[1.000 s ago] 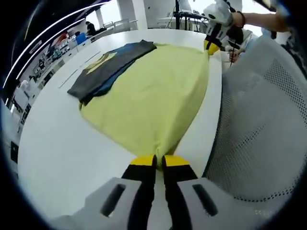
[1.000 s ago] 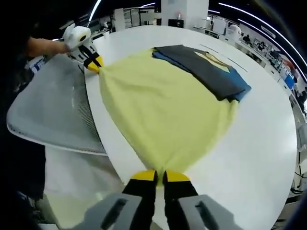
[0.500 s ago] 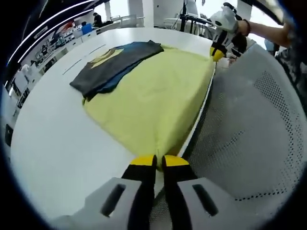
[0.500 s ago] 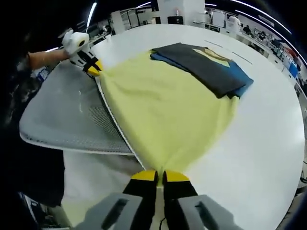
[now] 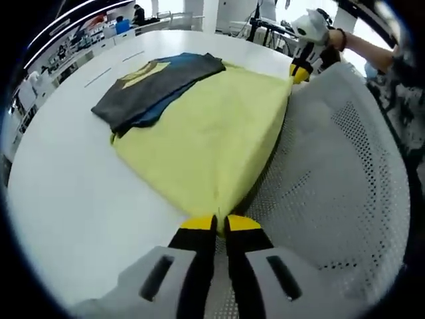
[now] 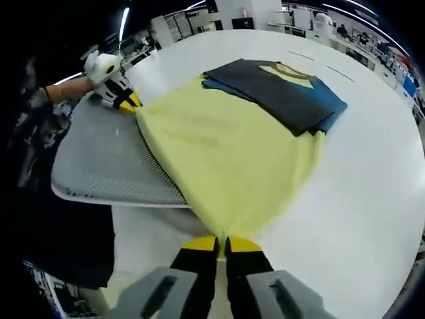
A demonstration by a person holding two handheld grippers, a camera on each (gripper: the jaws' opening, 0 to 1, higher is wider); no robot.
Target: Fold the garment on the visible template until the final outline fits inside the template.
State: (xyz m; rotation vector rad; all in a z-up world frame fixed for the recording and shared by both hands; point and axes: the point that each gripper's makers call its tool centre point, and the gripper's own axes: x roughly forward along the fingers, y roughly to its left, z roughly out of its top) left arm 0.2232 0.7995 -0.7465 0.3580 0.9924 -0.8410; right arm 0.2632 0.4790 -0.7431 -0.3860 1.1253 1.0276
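Observation:
A yellow garment [image 5: 212, 133] lies spread on the white round table [image 5: 73, 193], with its near edge lifted. My left gripper [image 5: 213, 223] is shut on one near corner of it, low in the left gripper view. My right gripper [image 5: 299, 70], held by a hand, pinches the other corner at the upper right of that view. In the right gripper view the yellow garment [image 6: 226, 153] runs from my right gripper [image 6: 221, 244], shut on it, to the left gripper [image 6: 127, 102] at the upper left. The held edge hangs beyond the table rim over a chair.
A folded dark grey and blue stack [image 5: 156, 86] [image 6: 285, 93] lies on the garment's far edge. A grey mesh chair [image 5: 332, 179] [image 6: 99, 159] sits under the held edge. Thin dark lines [image 5: 109, 72] mark the table beyond the stack. Desks and people fill the background.
Both grippers have drawn the garment's near edge back off the table rim, so it now hangs over the mesh chair. Both stay shut on their corners.

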